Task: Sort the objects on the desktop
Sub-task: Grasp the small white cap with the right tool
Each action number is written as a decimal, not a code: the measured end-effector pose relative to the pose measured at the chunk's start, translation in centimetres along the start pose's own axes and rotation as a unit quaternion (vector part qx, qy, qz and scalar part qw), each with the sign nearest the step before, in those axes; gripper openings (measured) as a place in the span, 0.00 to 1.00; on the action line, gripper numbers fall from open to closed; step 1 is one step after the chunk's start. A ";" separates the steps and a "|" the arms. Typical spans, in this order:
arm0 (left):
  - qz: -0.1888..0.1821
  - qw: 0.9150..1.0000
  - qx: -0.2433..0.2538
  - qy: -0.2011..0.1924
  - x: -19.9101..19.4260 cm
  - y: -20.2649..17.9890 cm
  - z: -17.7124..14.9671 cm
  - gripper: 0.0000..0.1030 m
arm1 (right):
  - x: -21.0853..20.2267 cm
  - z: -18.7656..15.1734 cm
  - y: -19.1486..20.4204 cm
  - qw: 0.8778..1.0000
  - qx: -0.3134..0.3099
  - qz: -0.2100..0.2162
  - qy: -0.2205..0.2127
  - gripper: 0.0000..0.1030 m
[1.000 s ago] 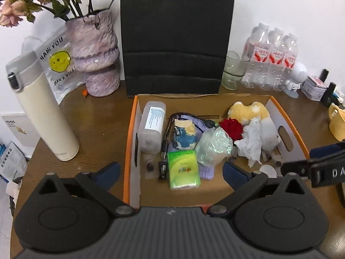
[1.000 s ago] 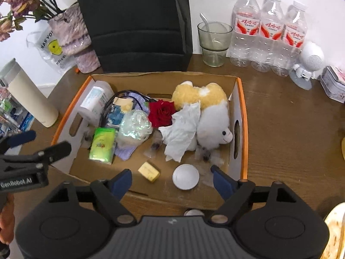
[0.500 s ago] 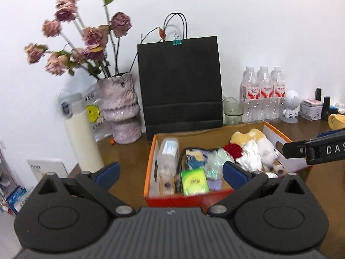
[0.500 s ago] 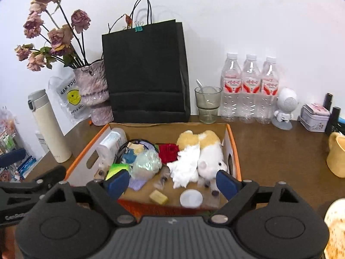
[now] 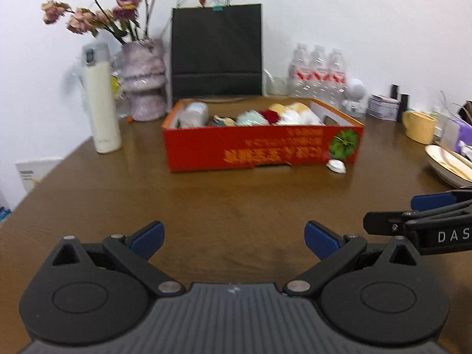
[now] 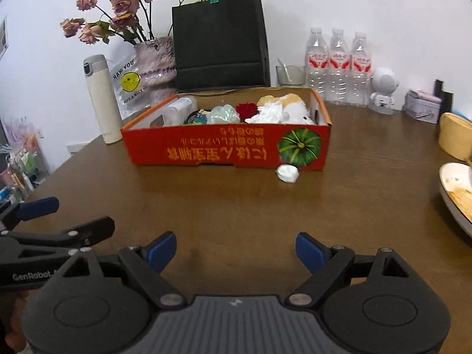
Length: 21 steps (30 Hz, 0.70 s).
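Both grippers, left gripper (image 5: 233, 237) and right gripper (image 6: 236, 250), gape wide and empty above the bare table (image 6: 236, 200). The red box (image 6: 227, 144) of sorted objects sits well ahead of them, apart.

Matt wood table (image 6: 236, 206), printed cardboard box (image 6: 224, 147), clear plastic bottles (image 6: 336, 67)

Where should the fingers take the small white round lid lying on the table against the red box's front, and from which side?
Probably by its rim, from above. The small white round lid lies low on the brown wooden table, right by the red cardboard box, so a level approach from behind is blocked. One finger either side along the box front looks best for the open right gripper.
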<state>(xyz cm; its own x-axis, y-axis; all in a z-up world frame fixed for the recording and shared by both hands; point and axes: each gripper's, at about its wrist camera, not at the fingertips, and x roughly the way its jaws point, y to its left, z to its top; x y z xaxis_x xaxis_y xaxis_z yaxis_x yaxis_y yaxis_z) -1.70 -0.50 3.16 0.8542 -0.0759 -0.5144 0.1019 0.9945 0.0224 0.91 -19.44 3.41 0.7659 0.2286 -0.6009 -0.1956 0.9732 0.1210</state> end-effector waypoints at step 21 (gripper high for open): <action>-0.023 0.999 -0.035 0.023 10.0 0.9 3.8 1.00 | 9.5 5.5 -3.4 0.998 0.011 -0.057 -0.007 0.72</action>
<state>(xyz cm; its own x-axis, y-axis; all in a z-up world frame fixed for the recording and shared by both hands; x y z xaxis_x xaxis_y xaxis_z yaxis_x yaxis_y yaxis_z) 8.84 -0.68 1.31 0.8251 -0.1208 -0.5520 0.1034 0.9927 -0.0626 12.22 -20.39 1.63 0.7912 0.1171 -0.6002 -0.0933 0.9931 0.0706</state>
